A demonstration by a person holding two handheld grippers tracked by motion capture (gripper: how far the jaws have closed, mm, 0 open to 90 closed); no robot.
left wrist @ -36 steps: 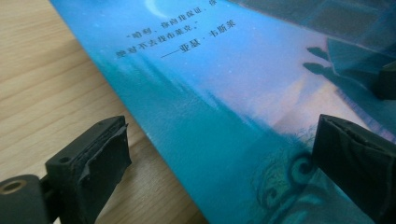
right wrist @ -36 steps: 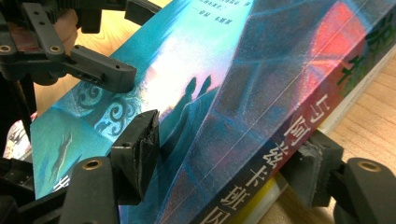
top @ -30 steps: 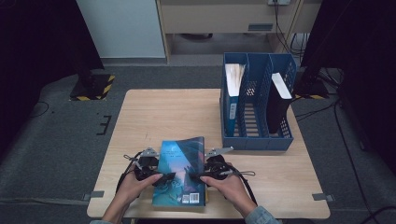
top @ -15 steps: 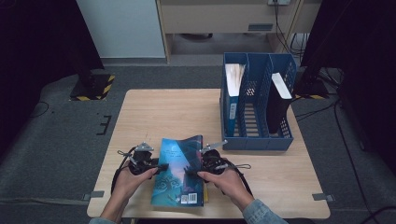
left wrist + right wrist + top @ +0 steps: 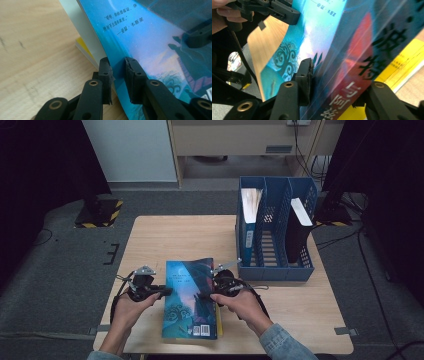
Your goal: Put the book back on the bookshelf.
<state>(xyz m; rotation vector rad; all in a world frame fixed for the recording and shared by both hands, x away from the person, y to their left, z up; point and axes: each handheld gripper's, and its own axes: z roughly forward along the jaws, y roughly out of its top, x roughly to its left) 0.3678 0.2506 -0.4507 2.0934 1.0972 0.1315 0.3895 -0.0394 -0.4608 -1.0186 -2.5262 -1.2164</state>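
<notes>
Blue book (image 5: 191, 297) at the table's (image 5: 165, 235) six o'clock edge, above a yellow book (image 5: 219, 320). Left gripper (image 5: 165, 291) clamped on its nine o'clock edge, right gripper (image 5: 205, 296) on its three o'clock edge, jaws just closing. Blue file rack (image 5: 275, 232) at two o'clock.

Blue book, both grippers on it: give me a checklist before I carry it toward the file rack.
1. Left gripper clamped on the blue book, jaws just closed on its edge: ok.
2. Right gripper clamped across the spine side, jaws just closed: ok.
3. Book clear of the yellow book beneath: cannot tell.
4. Cover bending at the left grip: not ok, it curves.
5. Free slot in the blue file rack, middle compartment: ok.
6. Table path to rack: ok.
</notes>
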